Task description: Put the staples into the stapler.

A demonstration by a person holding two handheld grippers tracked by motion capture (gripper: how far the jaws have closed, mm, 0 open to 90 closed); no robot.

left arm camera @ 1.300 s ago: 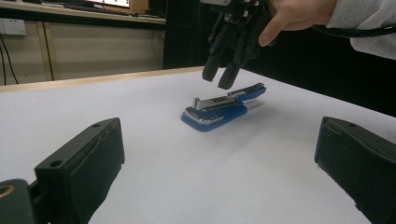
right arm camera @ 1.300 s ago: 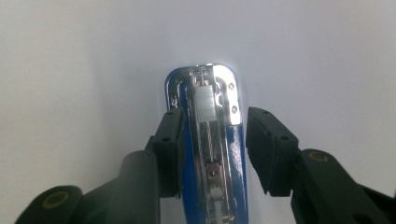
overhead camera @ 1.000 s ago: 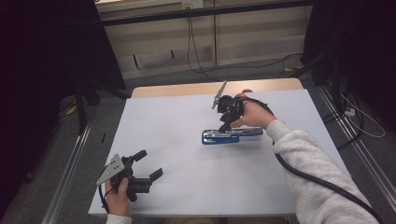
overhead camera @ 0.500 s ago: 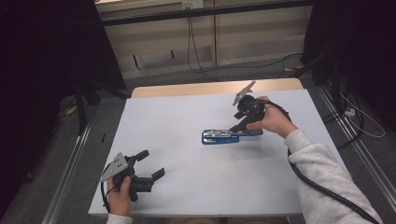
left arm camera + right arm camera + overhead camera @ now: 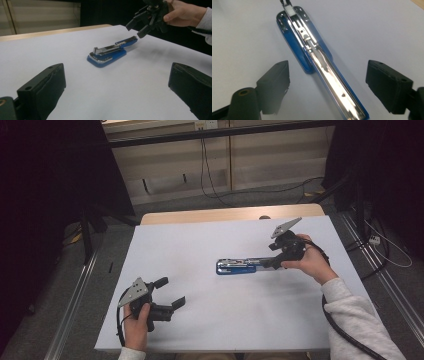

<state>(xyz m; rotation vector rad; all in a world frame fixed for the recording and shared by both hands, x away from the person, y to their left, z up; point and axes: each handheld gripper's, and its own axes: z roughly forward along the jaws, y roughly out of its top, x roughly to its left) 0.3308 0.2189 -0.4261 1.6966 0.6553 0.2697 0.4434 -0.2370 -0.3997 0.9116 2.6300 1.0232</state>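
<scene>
A blue stapler (image 5: 239,266) with a chrome rail lies lengthwise in the middle of the white table top (image 5: 200,245). My right gripper (image 5: 272,262) is open at the stapler's right end, jaws pointing left along it. In the right gripper view the stapler (image 5: 317,55) runs up between the two spread jaws, which do not touch it. My left gripper (image 5: 170,292) is open near the front left of the table, with nothing between its fingers. The left gripper view has the stapler (image 5: 110,51) ahead and the right gripper (image 5: 140,26) hovering just above its far end.
A strip of the wooden table edge (image 5: 225,214) is bare at the far side. Metal rails (image 5: 75,305) run along the floor on both sides, and cables (image 5: 215,180) lie on the floor beyond the table. White surface lies open around the stapler.
My right gripper has moved to the right along the stapler and a little nearer, from above its middle to its right end. The left gripper has hardly moved.
</scene>
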